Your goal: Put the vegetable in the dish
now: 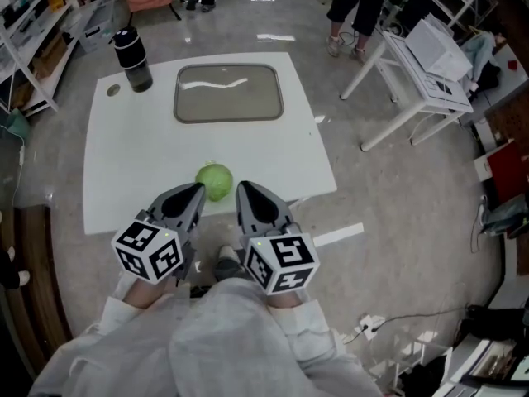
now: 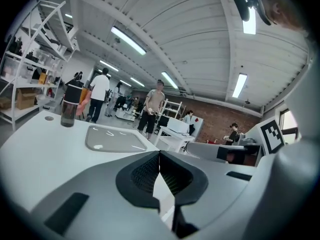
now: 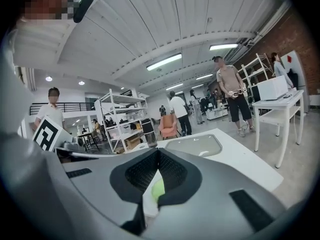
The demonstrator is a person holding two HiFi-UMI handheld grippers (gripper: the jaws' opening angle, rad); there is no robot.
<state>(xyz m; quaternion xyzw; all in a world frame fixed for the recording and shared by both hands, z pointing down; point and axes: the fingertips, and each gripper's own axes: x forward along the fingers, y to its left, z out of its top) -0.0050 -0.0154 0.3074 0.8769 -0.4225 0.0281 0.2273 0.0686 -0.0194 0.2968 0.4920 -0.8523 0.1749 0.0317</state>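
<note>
Left gripper (image 1: 197,191) and right gripper (image 1: 245,191): both pairs of jaws closed, nothing held, side by side over near table edge. We note round green vegetable (image 1: 215,181) just beyond tips, between them, resting on white table (image 1: 124,164). Further off: empty rectangular dish (image 1: 229,120); dark bottle (image 1: 132,59) at far-left corner. Risk, we judge: closed tips nudge vegetable, which rolls off near edge; narrow pinch on round body slips.

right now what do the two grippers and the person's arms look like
Both the left gripper and right gripper have smooth grey tapered shells with dark textured pads inside the jaws. Each carries a white cube printed with black square markers. The person wears pale grey long sleeves. No cables show.
</note>
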